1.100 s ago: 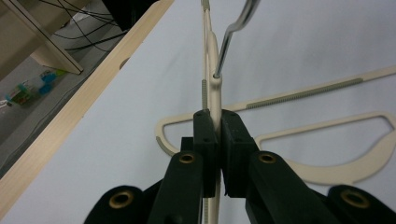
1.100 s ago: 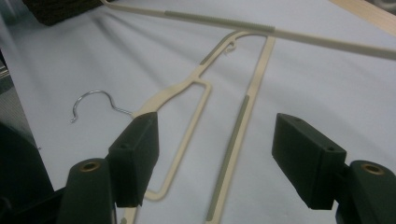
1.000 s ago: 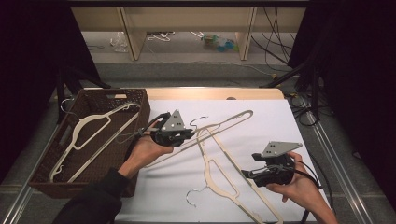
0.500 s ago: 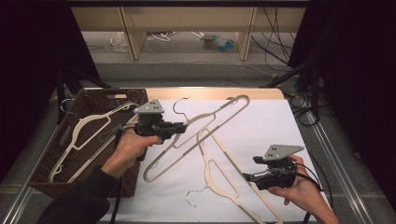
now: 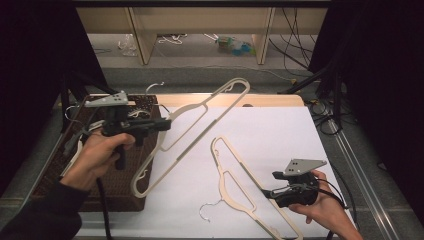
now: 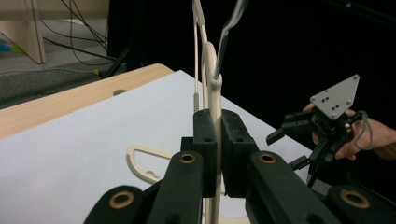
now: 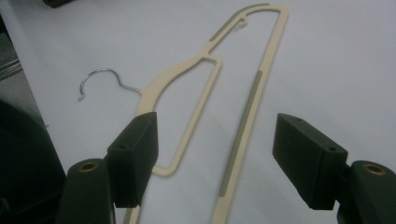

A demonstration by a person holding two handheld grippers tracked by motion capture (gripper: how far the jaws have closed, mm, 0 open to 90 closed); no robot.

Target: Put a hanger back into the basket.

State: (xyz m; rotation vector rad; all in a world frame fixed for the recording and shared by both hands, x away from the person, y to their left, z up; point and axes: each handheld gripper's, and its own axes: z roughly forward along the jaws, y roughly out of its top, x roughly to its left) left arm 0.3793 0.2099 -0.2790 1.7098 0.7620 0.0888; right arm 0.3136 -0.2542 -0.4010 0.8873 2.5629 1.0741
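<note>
My left gripper (image 5: 164, 124) is shut on the neck of a cream hanger (image 5: 200, 120) and holds it in the air, slanting over the table's left side and the edge of a brown wicker basket (image 5: 120, 200). In the left gripper view the jaws (image 6: 218, 122) pinch this hanger (image 6: 211, 60) just below its metal hook. A second cream hanger (image 5: 235, 177) lies flat on the white table (image 5: 280, 135), its hook (image 5: 206, 210) toward the front. My right gripper (image 5: 271, 185) hovers open by its lower end. In the right gripper view the open jaws (image 7: 217, 140) straddle this hanger (image 7: 261, 70).
The basket stands at the table's left, under my left hand. A wooden strip (image 5: 270, 100) borders the table's far edge. Beyond it are shelf legs (image 5: 262, 35), cables and litter on the floor. A metal rail (image 5: 360, 165) runs along the right side.
My left gripper has carried its hanger up and to the left, from over the table to over the basket's edge. The right gripper has barely moved and stays open.
</note>
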